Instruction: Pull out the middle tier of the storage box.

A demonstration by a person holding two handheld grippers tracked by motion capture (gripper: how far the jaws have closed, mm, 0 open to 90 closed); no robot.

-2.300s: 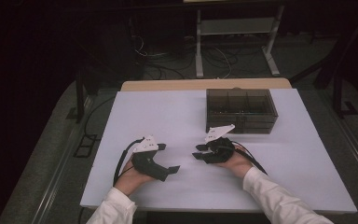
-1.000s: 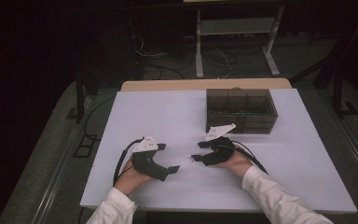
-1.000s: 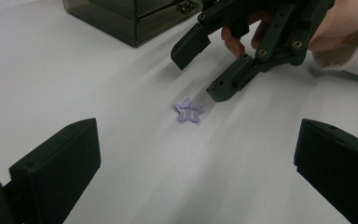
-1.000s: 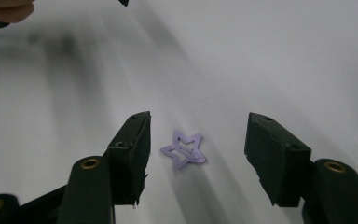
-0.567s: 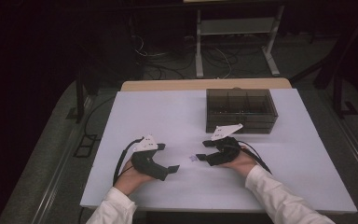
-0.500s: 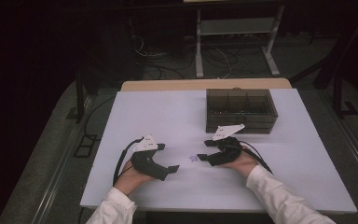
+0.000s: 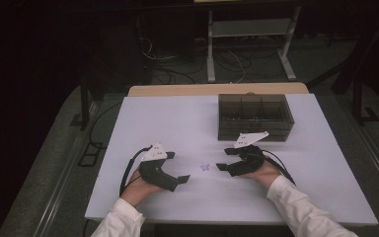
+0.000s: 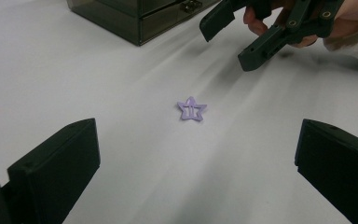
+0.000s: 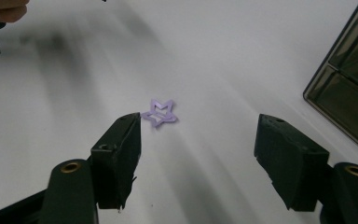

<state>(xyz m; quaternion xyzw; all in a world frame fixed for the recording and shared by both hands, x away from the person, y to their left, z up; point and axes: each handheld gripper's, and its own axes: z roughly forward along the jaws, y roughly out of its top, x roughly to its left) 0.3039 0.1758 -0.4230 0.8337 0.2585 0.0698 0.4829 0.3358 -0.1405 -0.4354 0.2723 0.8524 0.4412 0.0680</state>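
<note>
The fingers of both grippers stand apart and hold nothing. The right gripper, its jaws just opening, and the left gripper flank the star on the table.

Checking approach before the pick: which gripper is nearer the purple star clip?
Right. The right gripper, jaws just opening, has one jaw tip beside the star clip, not touching. The left gripper sits farther back on the opposite side, open.
</note>
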